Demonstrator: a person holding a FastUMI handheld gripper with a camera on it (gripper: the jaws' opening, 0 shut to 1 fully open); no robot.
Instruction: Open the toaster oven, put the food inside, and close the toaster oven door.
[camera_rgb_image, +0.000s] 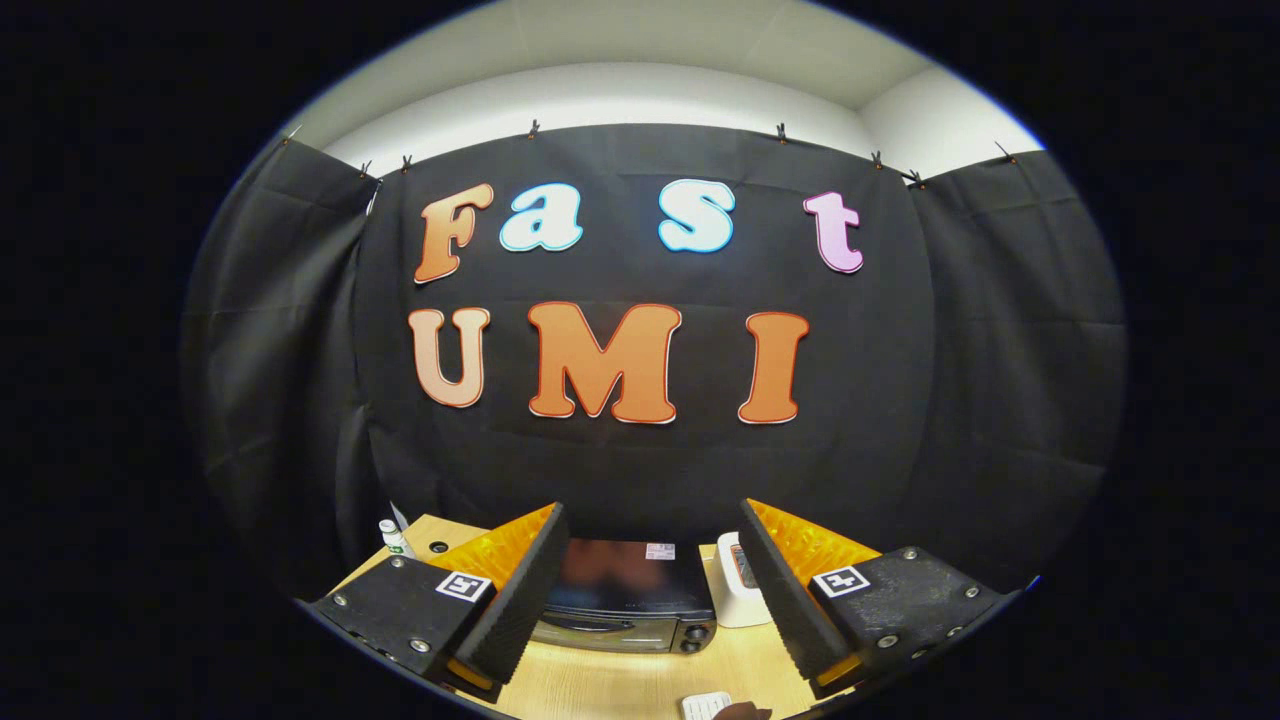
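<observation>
A dark toaster oven (628, 592) stands on the wooden table (600, 685), seen from above, with its glossy top, door handle and knobs facing me. Its door looks closed. My gripper (650, 585) hangs high above the table, open, its two fingers (520, 600) framing the oven with nothing between them. Near the table's front edge lies a small white item (706, 705) with something brown (742, 712) beside it, possibly the food; too little shows to tell.
A white boxy device (738, 592) stands just right of the oven. A small white bottle (393, 538) sits at the table's far left corner, near a round hole (437, 547) in the tabletop. Black cloth walls close in behind and on both sides.
</observation>
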